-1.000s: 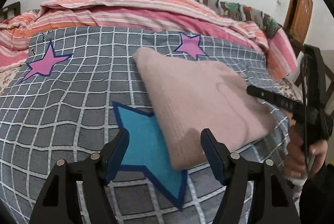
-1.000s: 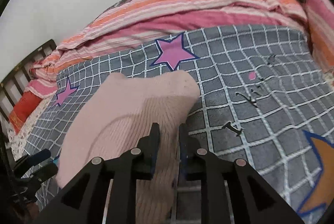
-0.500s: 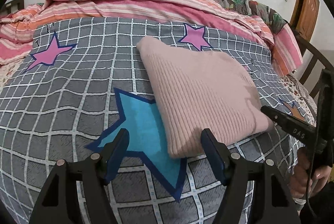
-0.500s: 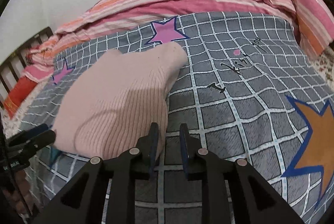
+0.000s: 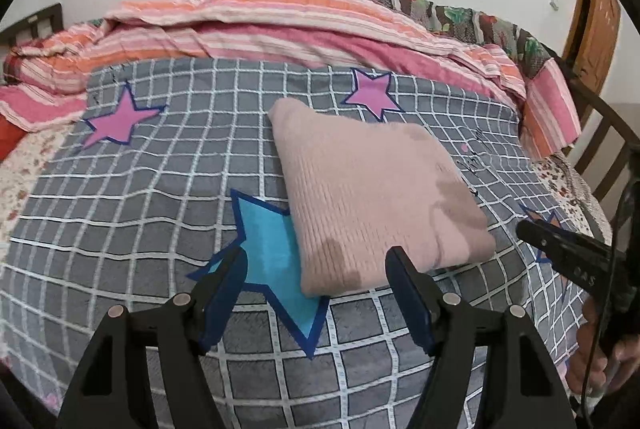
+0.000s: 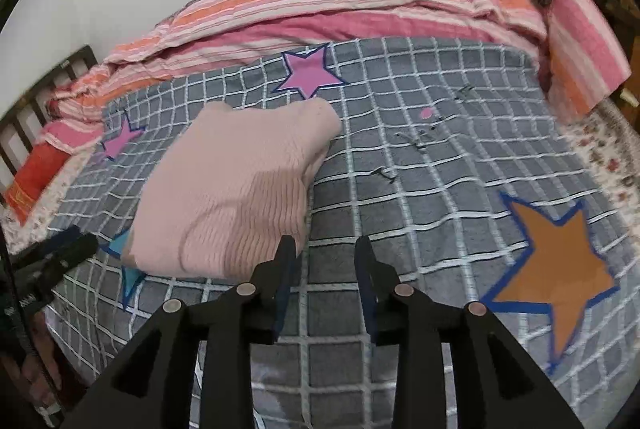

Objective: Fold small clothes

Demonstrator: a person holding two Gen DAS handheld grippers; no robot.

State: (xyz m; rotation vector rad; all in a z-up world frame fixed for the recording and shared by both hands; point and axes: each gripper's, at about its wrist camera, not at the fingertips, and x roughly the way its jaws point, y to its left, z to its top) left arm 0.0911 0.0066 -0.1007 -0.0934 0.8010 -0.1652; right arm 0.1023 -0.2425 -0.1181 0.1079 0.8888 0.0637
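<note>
A pink ribbed knit garment [image 5: 372, 189] lies folded into a thick square on the grey checked bed cover [image 5: 132, 221]. In the left wrist view my left gripper [image 5: 316, 261] hovers open just short of the garment's near corner, with nothing held. The right gripper [image 5: 560, 249] shows at that view's right edge, held by a hand. From the right wrist view the garment [image 6: 236, 189] sits to the left of my right gripper [image 6: 325, 245]. Its jaws are opening, with only bed cover between them. The left gripper [image 6: 60, 253] appears at the far left.
A pink and orange striped quilt [image 5: 280, 25] is bunched along the far side, with a floral blanket [image 5: 440, 5] behind it. Wooden bed rails [image 5: 608, 141] stand at the right. The cover carries a blue star [image 5: 272, 253], purple stars [image 5: 372, 91] and an orange star [image 6: 560, 269].
Both grippers have drawn back and risen from the garment. The right jaws, narrow over the garment's edge before, have come off it and widened. The garment lies still.
</note>
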